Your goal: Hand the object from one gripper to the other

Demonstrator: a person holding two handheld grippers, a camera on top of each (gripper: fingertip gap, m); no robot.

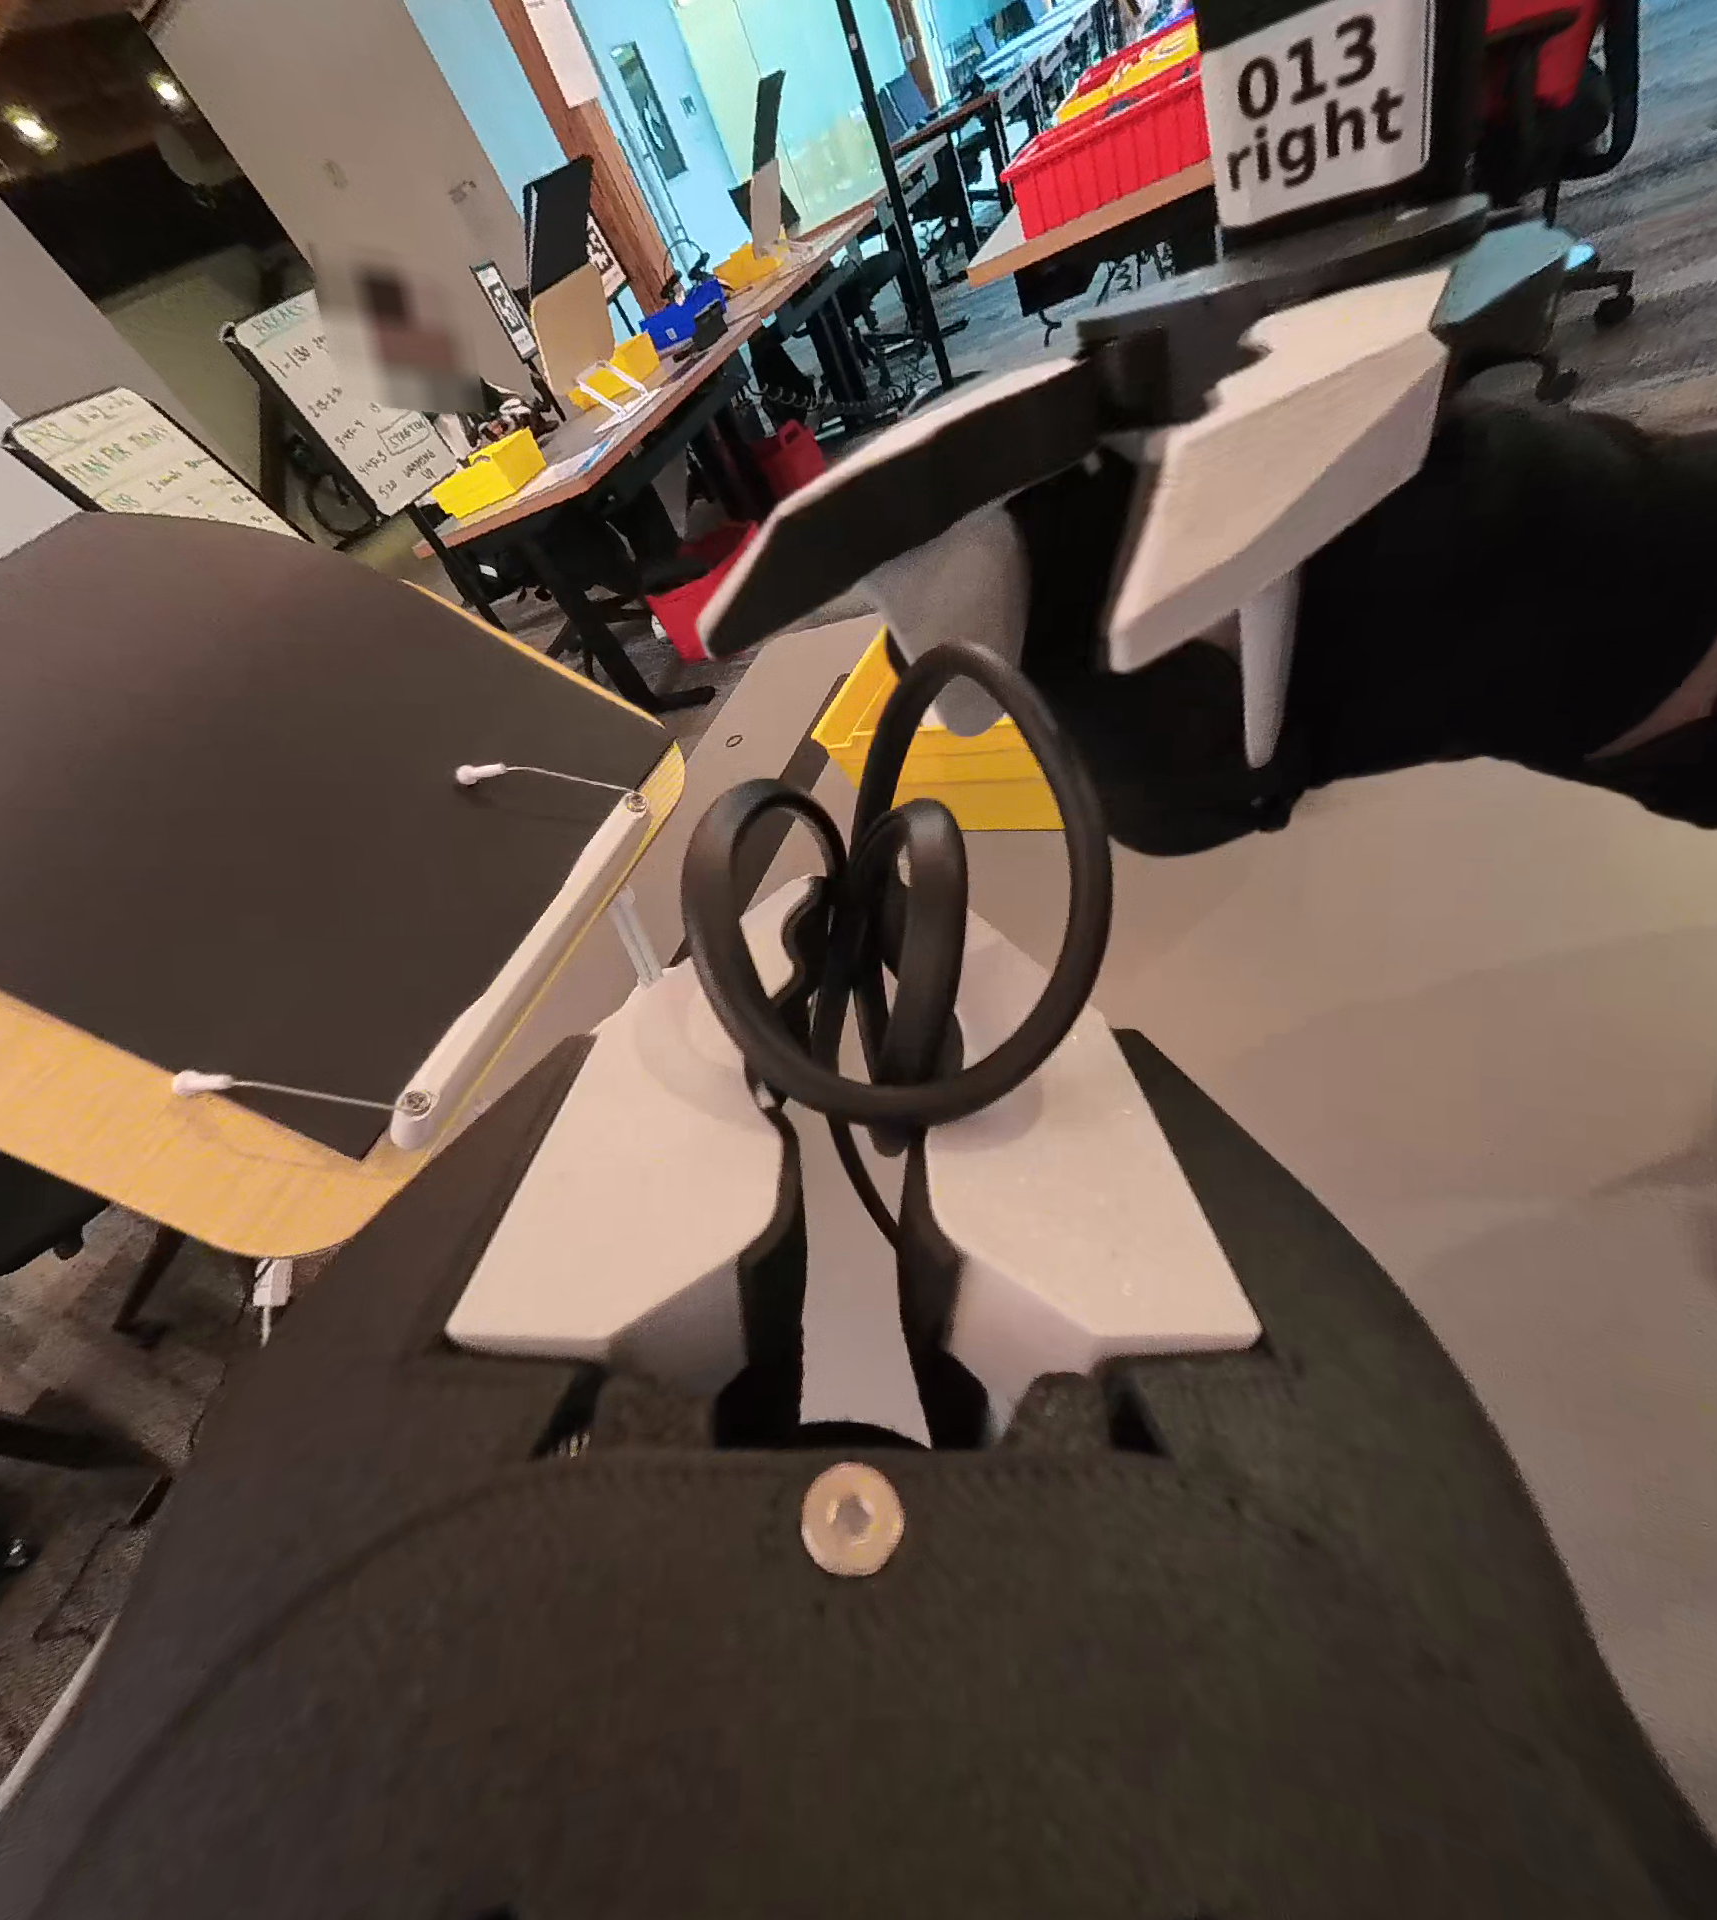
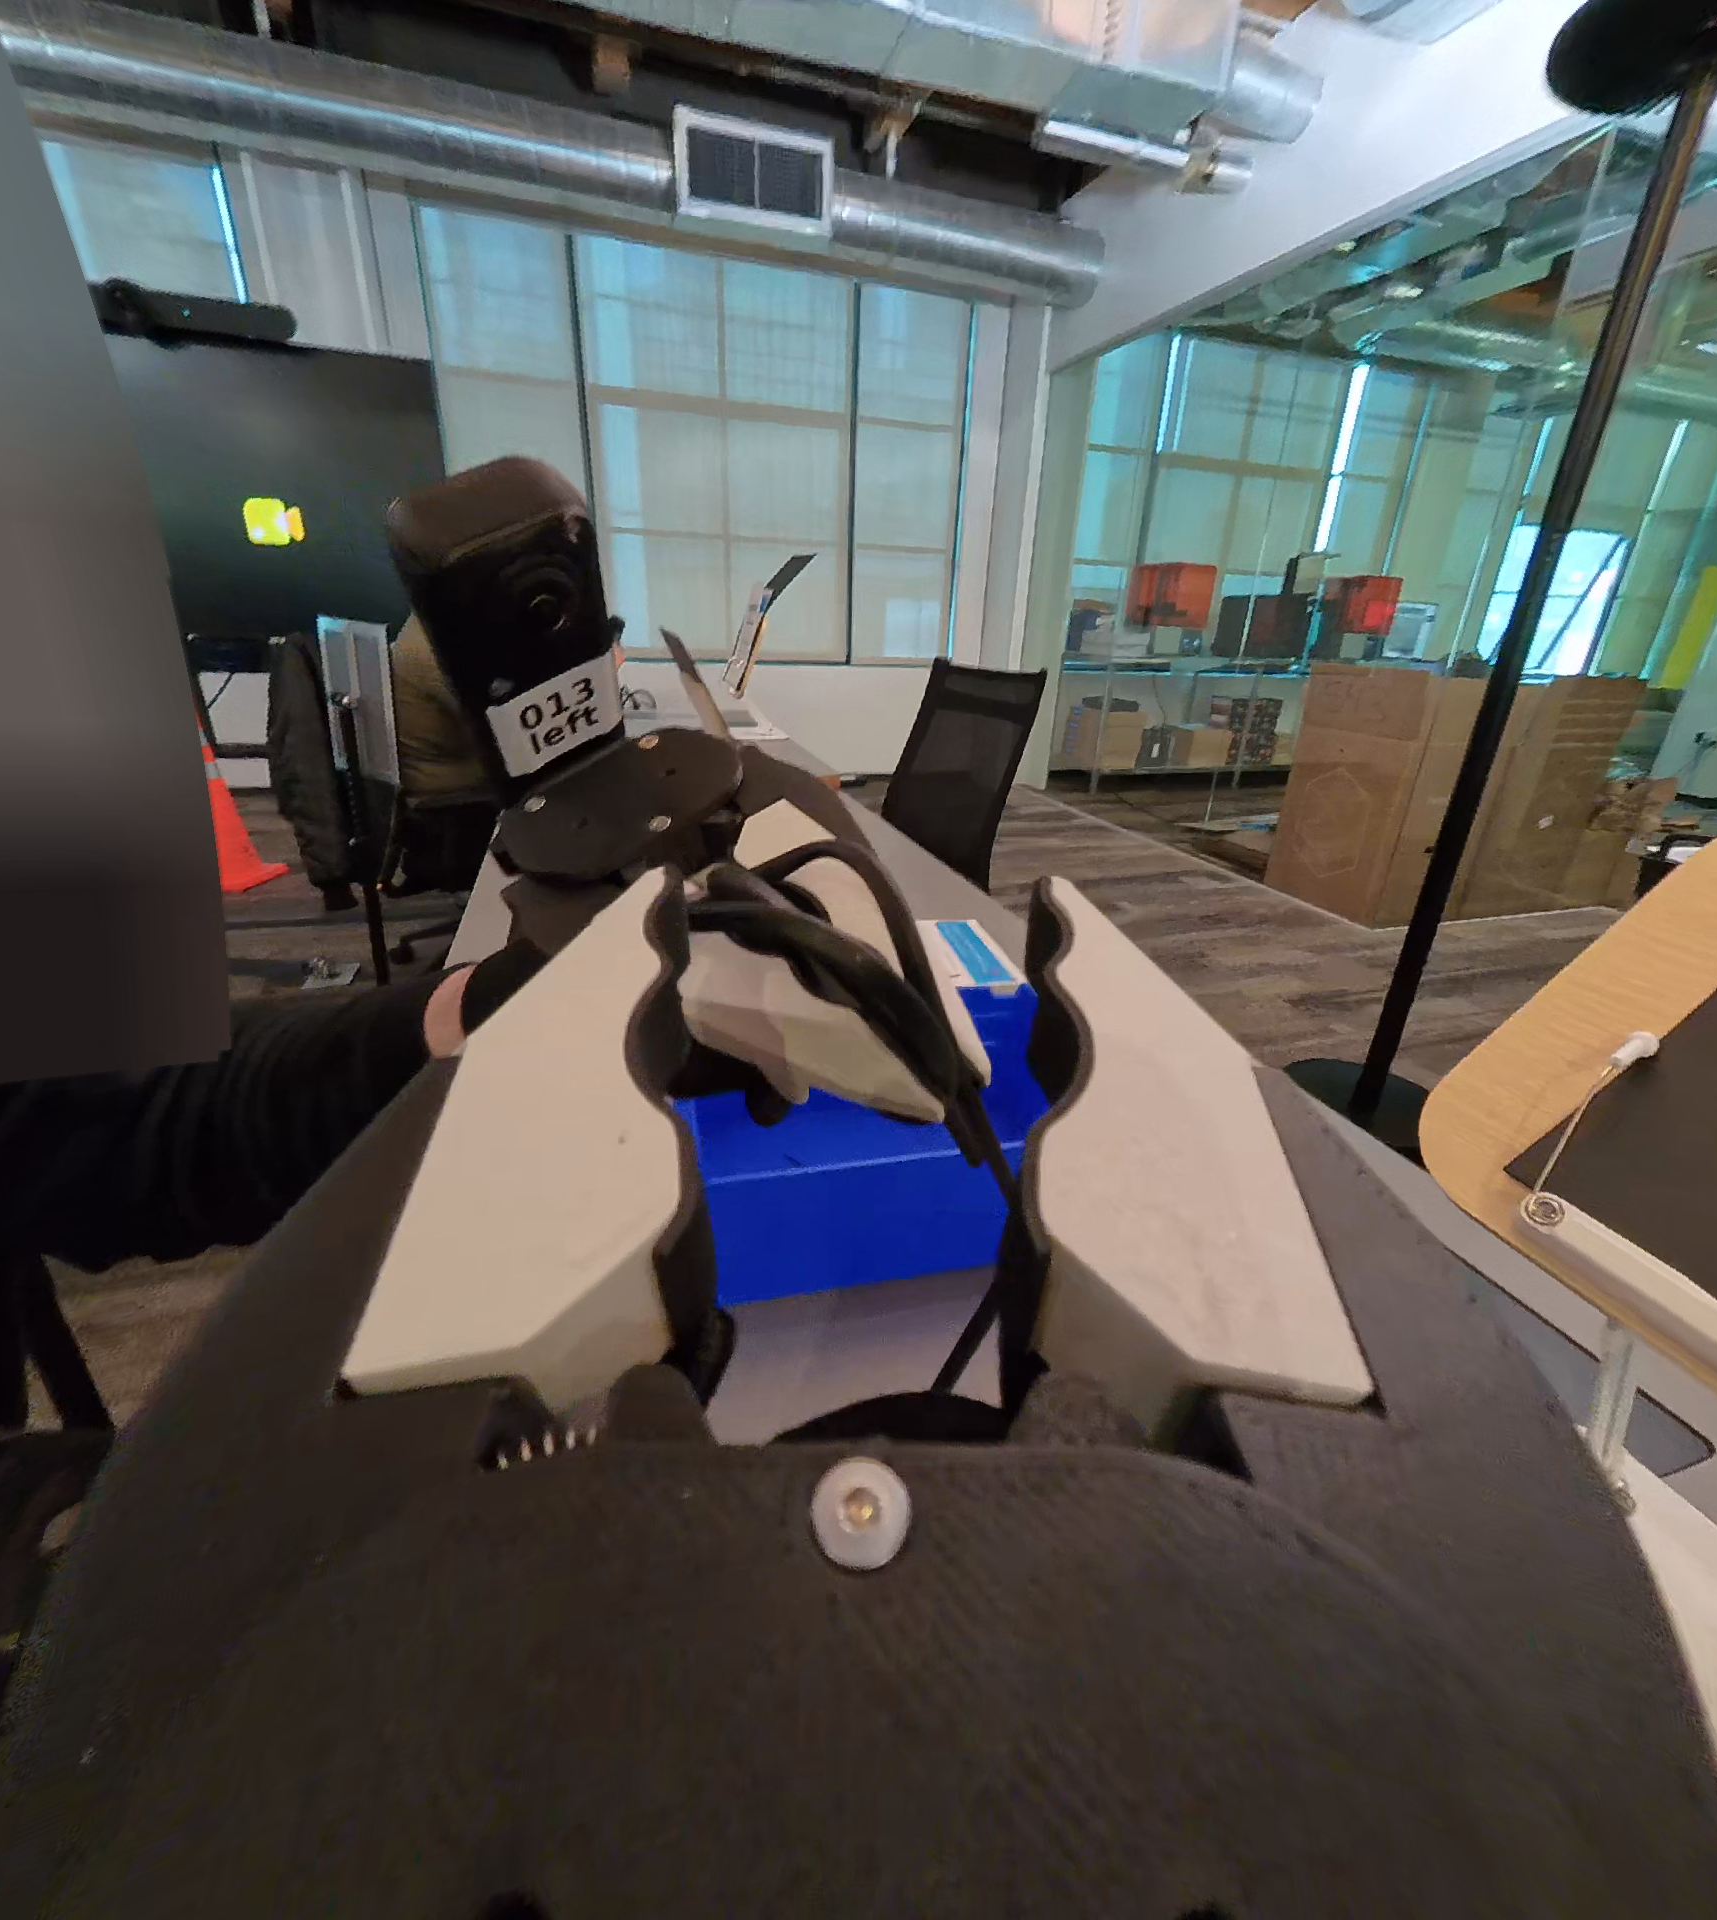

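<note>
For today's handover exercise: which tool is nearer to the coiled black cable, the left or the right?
Left. The left tool is shut on the coiled black cable, gripping its bundled strands. The right tool is open, hovering just above the cable's top loop, not gripping it.

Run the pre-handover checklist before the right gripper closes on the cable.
1. Left gripper shut on the black cable bundle: ok.
2. Right gripper open, jaws spread wide: ok.
3. Cable between the right fingers: a strand runs along the inside of the right-hand finger, most of the bundle sits ahead of the tips: not ok yet.
4. Loops free above the left fingertips to grab: ok.
5. Right finger pads clear of the left fingers: cannot tell.
6. Blue bin lies below the handover: ok.
</note>
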